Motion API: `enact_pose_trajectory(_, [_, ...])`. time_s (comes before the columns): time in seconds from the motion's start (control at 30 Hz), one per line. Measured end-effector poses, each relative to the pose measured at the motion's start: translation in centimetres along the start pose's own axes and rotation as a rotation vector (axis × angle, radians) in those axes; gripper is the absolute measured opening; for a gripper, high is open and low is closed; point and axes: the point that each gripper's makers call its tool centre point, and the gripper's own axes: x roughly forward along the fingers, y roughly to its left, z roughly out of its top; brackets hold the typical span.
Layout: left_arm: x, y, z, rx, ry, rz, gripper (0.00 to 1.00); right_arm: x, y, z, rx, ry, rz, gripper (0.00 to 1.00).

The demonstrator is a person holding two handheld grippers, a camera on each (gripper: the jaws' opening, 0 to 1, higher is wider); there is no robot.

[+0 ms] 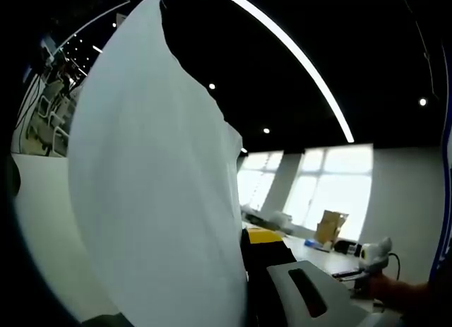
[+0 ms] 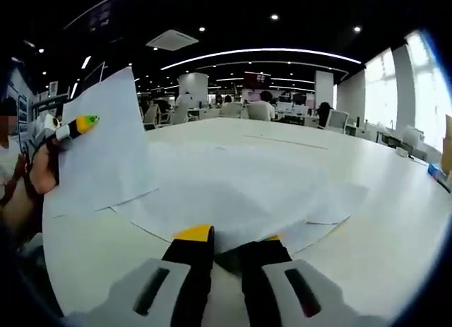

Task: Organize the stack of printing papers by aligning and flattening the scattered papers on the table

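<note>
Printing papers (image 2: 240, 193) lie loose and overlapping on the white bench (image 2: 395, 221), edges fanned at different angles, not squared into one stack; judged from this, aligning is barely begun and flattening is all left to do. One sheet (image 2: 106, 147) is lifted off the bench at the left of the right gripper view, standing up and curved, held at its left edge by the left gripper (image 2: 70, 128), whose yellow-green tip sits on the paper edge with a hand (image 2: 39, 168) behind it. The same lifted sheet (image 1: 155, 193) stands close across the left gripper view, bowed; the left jaws look closed on it, though the pinch point itself is hidden by the paper. The right gripper (image 2: 227, 253) is low at the near edge of the spread, its jaws narrow with a small gap, yellow-tipped, touching or just at the near paper edge; whether they hold a sheet cannot be told. Around: a cardboard box (image 1: 330, 227) far on another bench by the windows (image 1: 332, 186), office chairs (image 2: 244, 109) and people far back, ceiling light strips (image 1: 296, 58). Nothing stands on the bench among the papers; the raised sheet itself blocks sight of the left side.
</note>
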Motion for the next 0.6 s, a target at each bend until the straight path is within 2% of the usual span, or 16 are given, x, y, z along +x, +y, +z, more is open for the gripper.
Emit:
enact_pose_trajectory(0.13, [0.0,0.1,0.0,0.0,0.0,0.0,0.06,-0.1,0.0,0.1,0.003,-0.002,-0.002,0.09])
enact_pose_trajectory(0.27, [0.0,0.2,0.0,0.0,-0.001,0.0,0.06,-0.6,-0.2,0.9,0.023,-0.048,-0.008,0.06])
enact_pose_trajectory(0.47, [0.0,0.1,0.0,0.001,-0.001,0.001,0.06,-0.7,-0.2,1.2,0.028,-0.072,-0.01,0.05])
enact_pose_trajectory(0.6, [0.0,0.0,-0.1,0.001,0.0,0.0,0.06,-1.4,-0.3,2.3,0.044,-0.134,-0.005,0.03])
